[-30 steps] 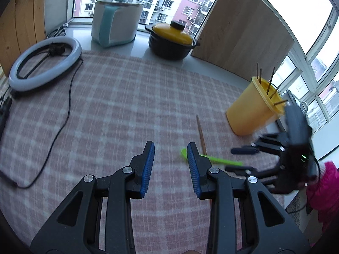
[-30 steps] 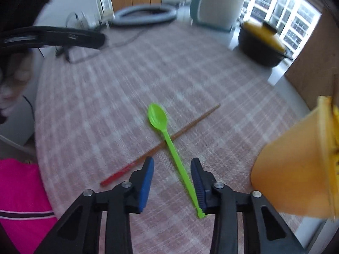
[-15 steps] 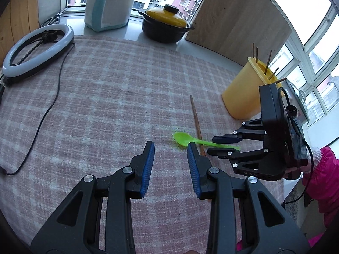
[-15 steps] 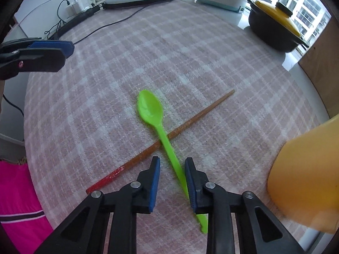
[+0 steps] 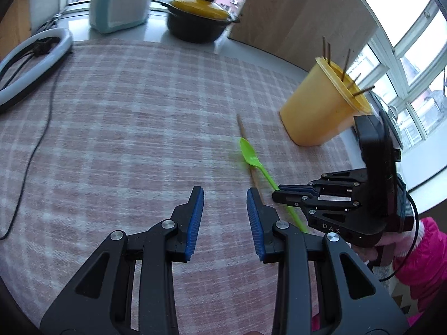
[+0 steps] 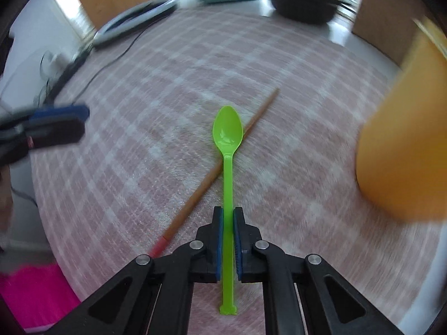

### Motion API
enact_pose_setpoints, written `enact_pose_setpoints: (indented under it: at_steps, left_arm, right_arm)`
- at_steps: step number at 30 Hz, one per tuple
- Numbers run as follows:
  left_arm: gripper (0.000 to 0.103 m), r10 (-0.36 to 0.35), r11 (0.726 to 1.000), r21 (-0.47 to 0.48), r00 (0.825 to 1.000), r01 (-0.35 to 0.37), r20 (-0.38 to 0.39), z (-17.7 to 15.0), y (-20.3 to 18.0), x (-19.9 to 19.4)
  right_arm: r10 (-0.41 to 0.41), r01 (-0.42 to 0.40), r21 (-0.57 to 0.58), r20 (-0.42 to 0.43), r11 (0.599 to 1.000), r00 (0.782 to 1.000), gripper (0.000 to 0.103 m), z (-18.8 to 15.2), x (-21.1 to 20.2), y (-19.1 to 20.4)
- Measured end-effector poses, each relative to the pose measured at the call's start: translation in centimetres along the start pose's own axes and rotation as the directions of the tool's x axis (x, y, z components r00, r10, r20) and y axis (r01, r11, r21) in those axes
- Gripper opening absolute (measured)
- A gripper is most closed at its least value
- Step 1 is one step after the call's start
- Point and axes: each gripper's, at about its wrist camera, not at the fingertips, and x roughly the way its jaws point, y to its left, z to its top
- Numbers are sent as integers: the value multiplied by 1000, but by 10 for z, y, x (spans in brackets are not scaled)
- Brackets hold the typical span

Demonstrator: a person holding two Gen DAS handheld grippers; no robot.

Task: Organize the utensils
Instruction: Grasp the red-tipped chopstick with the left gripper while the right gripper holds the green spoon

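A green plastic spoon (image 6: 226, 136) points away from me, its handle clamped between the blue pads of my right gripper (image 6: 228, 217); it also shows in the left wrist view (image 5: 249, 155). A brown chopstick (image 6: 215, 170) with a red end lies on the checked cloth under the spoon. A yellow cup (image 5: 321, 109) holding several chopsticks stands at the right; it is blurred in the right wrist view (image 6: 405, 150). My left gripper (image 5: 225, 203) is open and empty above the cloth, left of the right gripper (image 5: 282, 192).
A black pot with a yellow lid (image 5: 198, 19) and a teal-and-white appliance (image 5: 118, 2) stand on the far sill. A ring light (image 5: 30, 61) with its cable (image 5: 39, 136) lies at the left. The table edge runs along the right near a pink sleeve (image 5: 419, 259).
My right gripper has shut on the spoon's handle and turned it to point straight ahead, off the cloth. The left gripper has stayed open and shifted slightly.
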Motion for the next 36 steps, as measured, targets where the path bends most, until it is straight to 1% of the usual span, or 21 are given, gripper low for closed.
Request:
enact_pose_setpoints:
  at_steps: [1,4,9,14,17,20,22,23,24,28,31,33,36]
  left_arm:
    - [31,-4,1000,9,1000,4,-9,1,-4,3]
    - [31,-14,999,48,999,16,-43,5,-19,19]
    - [31,1,995,99,995,9,-101,14,-41,47]
    - [31,53,991,125,989,-36,-140,22,-56,76]
    - [31,94,987,143,981,-70,-168,24,-60,94]
    - [31,136,981,161,975,-108,-175,25,-61,107]
    - [23,157,974,187,975,-127,-154,25,-62,110]
    - [13,175,969,198,974,-145,-145,25,-62,110]
    - [8,182,968,202,973,-151,-144,26,-60,111]
    - [5,153,975,188,975,-123,-159,29,-47,109]
    - [4,135,980,168,977,-107,-165,28,-37,105]
    - [4,102,989,124,980,-81,-173,28,-30,101]
    - [4,76,995,74,982,-64,-174,27,-25,98]
  right_arm:
    - [0,0,34,10,999,1000,4,-3,-2,-3]
    - [-32,29,76,35,997,999,4,-13,-8,-7]
    - [-50,40,168,57,985,997,4,-30,-19,-21]
    - [-63,45,240,70,970,996,4,-44,-26,-34]
    - [-67,46,265,71,963,995,4,-47,-28,-40]
    - [-68,45,281,71,959,995,4,-51,-30,-46]
    - [-63,39,292,70,956,996,4,-52,-31,-49]
    - [-57,35,294,69,955,996,5,-51,-31,-51]
    - [-58,36,294,65,955,996,5,-51,-30,-51]
    - [-77,62,275,45,959,996,7,-45,-27,-54]
    - [-96,84,250,40,965,995,17,-38,-26,-53]
    - [-107,96,237,34,967,994,18,-31,-23,-52]
    - [-121,113,216,26,970,992,18,-22,-15,-51]
